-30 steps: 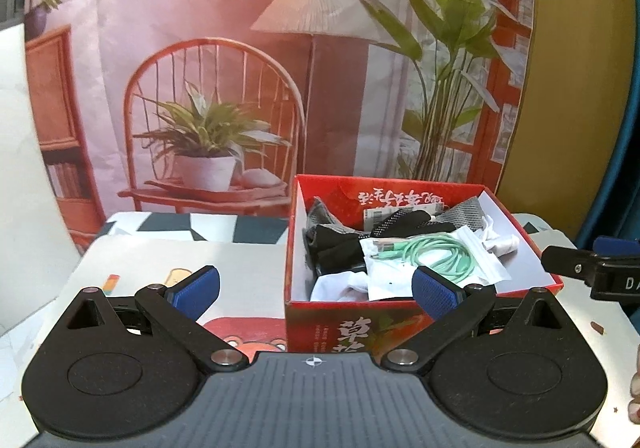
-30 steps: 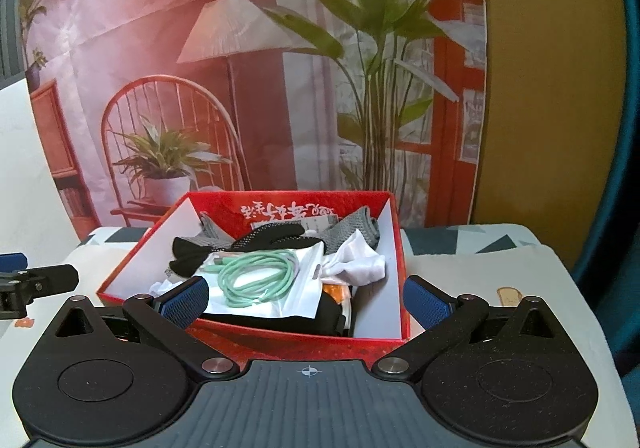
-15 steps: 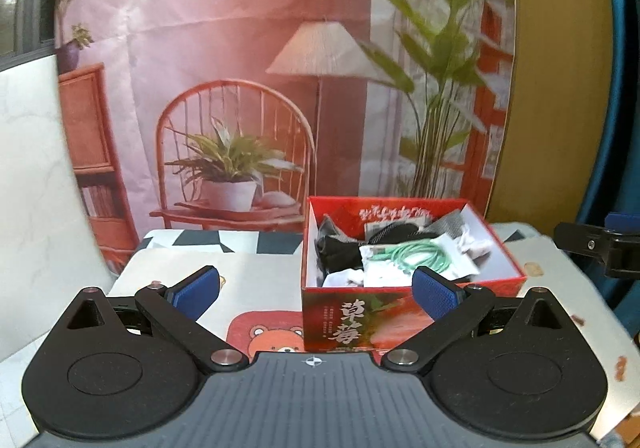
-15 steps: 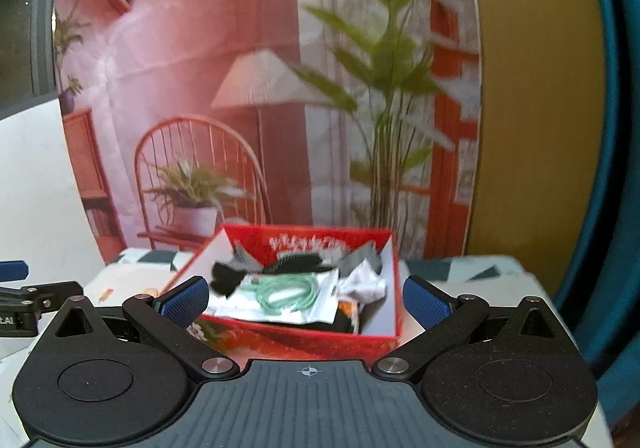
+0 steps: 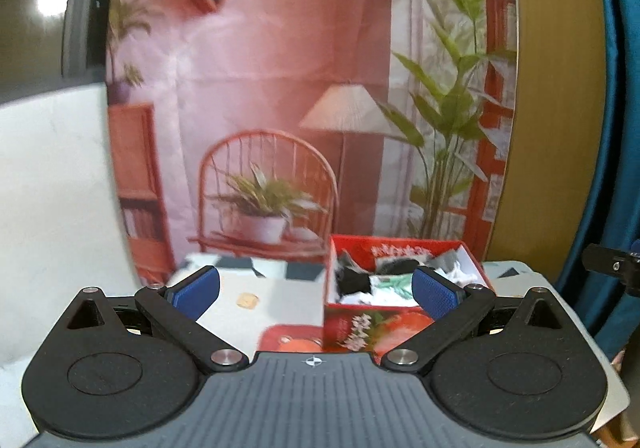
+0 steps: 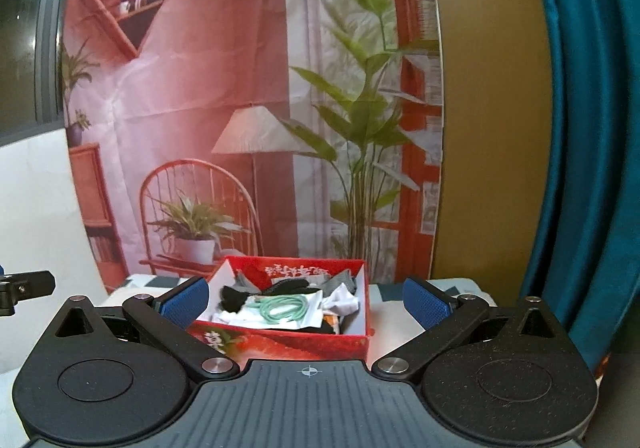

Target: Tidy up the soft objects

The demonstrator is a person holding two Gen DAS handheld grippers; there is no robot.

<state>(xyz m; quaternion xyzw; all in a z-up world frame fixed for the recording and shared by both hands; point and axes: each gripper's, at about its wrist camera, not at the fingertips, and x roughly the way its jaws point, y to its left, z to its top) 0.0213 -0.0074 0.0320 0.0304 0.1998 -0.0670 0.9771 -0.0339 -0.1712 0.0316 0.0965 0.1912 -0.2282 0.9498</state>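
Left wrist view, left to right. White wall (image 5: 48, 175) at far left; printed backdrop (image 5: 280, 67) with chair, potted plant and lamp behind the table. Left gripper (image 5: 316, 290) spread wide, nothing between its blue pads (image 5: 198, 290), held above the near table edge. Table (image 5: 280, 294) pale, with a small yellow mark and a red cartoon print near the gripper. Red box (image 5: 372, 332) right of centre on the table, lid off, partly behind the right-hand pad. Contents blurred: black fabric (image 5: 352, 282), white pieces, a mint-green cable. Tip of the other tool at far right edge, blue curtain (image 5: 616, 127) behind it.

Right wrist view, left to right. Tip of the left tool at far left edge. Right gripper (image 6: 306, 304) likewise released, fingers wide apart, empty. Red box (image 6: 280, 342) centred between the pads (image 6: 424, 306), beyond them, resting on the table (image 6: 390, 324). Inside: black fabric (image 6: 236, 298) at left, mint-green cable (image 6: 284, 306) coiled in a clear packet on top, grey mesh fabric (image 6: 340, 282) toward the back, white cloth (image 6: 344, 302) at right. All soft items lie inside the box; neither tool touches it.
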